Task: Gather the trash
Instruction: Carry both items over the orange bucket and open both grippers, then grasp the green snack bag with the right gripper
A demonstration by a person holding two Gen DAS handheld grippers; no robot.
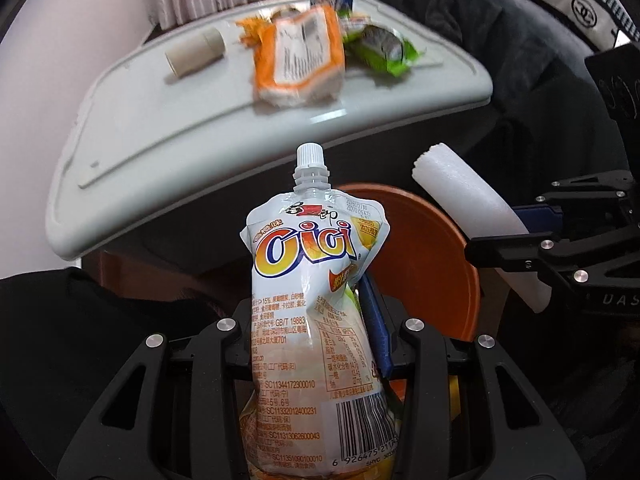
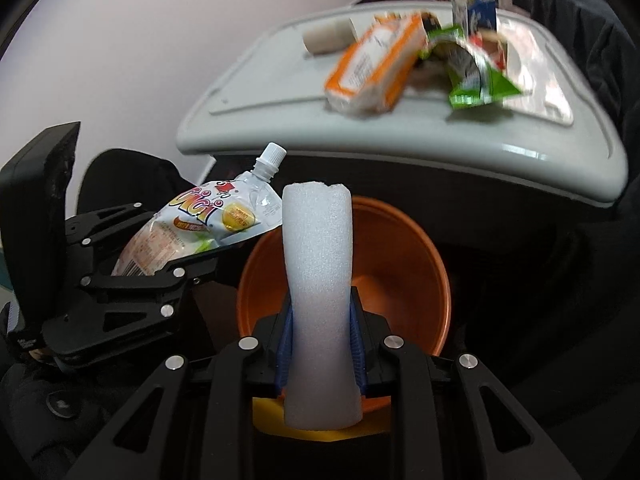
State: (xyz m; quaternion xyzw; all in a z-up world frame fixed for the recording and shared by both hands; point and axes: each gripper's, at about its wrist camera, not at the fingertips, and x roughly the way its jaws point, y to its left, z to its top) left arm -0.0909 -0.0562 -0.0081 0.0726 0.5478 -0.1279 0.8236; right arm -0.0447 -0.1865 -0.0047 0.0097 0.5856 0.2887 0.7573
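My left gripper [image 1: 316, 344] is shut on a white "Cici" drink pouch [image 1: 316, 280] with a screw cap, held upright over the rim of an orange bin [image 1: 432, 264]. The pouch also shows in the right wrist view [image 2: 200, 232]. My right gripper [image 2: 320, 344] is shut on a white foam tube [image 2: 318, 280], held upright above the orange bin [image 2: 400, 280]. The foam tube also shows at the right in the left wrist view [image 1: 472, 204]. The two grippers are side by side, the left one to the left of the right one.
A grey-white tray table [image 1: 160, 120] stands behind the bin. On it lie a cardboard roll [image 1: 196, 54], an orange-and-white packet [image 1: 300, 56], a green wrapper [image 1: 384, 50] and a blue-and-white wrapper [image 2: 480, 12]. Dark fabric [image 1: 520, 80] lies at the right.
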